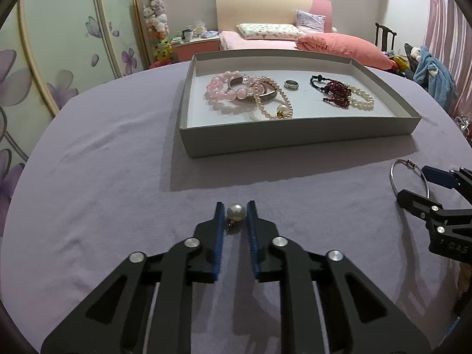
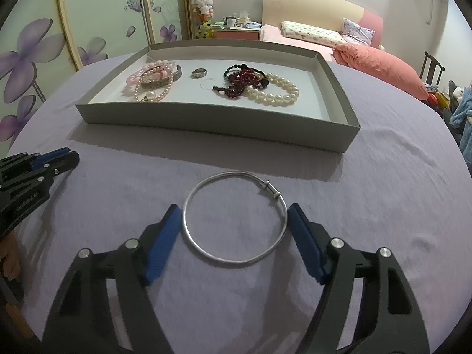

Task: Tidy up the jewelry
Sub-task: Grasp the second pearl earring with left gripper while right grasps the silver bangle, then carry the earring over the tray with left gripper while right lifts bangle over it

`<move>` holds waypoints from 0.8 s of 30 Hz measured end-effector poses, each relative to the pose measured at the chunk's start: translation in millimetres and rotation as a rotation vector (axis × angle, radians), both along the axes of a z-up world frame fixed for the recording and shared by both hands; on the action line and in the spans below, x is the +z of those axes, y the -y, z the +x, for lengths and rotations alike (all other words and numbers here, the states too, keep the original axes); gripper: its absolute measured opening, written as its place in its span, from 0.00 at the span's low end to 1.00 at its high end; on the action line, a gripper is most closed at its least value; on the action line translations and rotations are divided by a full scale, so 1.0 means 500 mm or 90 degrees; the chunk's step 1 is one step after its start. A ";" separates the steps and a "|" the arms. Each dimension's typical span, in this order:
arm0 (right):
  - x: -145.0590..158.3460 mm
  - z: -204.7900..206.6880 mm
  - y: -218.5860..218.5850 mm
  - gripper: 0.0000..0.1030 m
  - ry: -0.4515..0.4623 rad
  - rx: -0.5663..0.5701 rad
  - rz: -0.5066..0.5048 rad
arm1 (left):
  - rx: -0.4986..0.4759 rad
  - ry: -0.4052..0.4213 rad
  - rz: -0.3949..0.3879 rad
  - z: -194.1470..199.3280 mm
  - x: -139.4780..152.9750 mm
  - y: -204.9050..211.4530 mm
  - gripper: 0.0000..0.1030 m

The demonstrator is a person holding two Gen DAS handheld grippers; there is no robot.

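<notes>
Your left tool (image 1: 236,211) pinches a pearl pendant (image 1: 235,212) between its blue pads, low over the purple-covered worktop (image 1: 103,177), on the near side of the grey tray (image 1: 295,135). Your right tool (image 2: 233,219) is spread wide, its pads flanking a silver bangle (image 2: 234,216) that lies flat on the worktop, also on the near side of the tray. Inside the tray lie pink beads (image 1: 219,88), a ring (image 1: 292,85), dark red beads (image 2: 239,84) and a white pearl bracelet (image 2: 275,90).
</notes>
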State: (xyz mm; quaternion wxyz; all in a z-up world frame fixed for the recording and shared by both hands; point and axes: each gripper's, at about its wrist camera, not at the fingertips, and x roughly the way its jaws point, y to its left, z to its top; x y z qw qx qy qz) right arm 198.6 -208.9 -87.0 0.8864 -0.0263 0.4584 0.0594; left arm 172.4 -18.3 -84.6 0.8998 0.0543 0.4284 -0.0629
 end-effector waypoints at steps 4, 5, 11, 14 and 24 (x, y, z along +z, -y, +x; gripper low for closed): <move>0.000 -0.010 0.004 0.69 0.007 -0.007 0.008 | 0.002 0.000 -0.011 -0.007 0.001 -0.007 0.14; 0.000 -0.012 0.005 0.69 0.009 -0.009 0.013 | 0.002 0.000 -0.014 -0.008 0.001 -0.008 0.14; 0.013 -0.022 0.012 0.69 0.030 -0.023 0.040 | -0.003 0.022 -0.032 -0.024 0.013 -0.012 0.14; 0.026 -0.028 0.015 0.69 0.049 -0.029 0.050 | -0.004 0.033 -0.037 -0.030 0.019 -0.012 0.14; 0.061 -0.046 0.016 0.69 0.102 -0.042 0.081 | -0.004 0.074 -0.043 -0.045 0.044 -0.002 0.14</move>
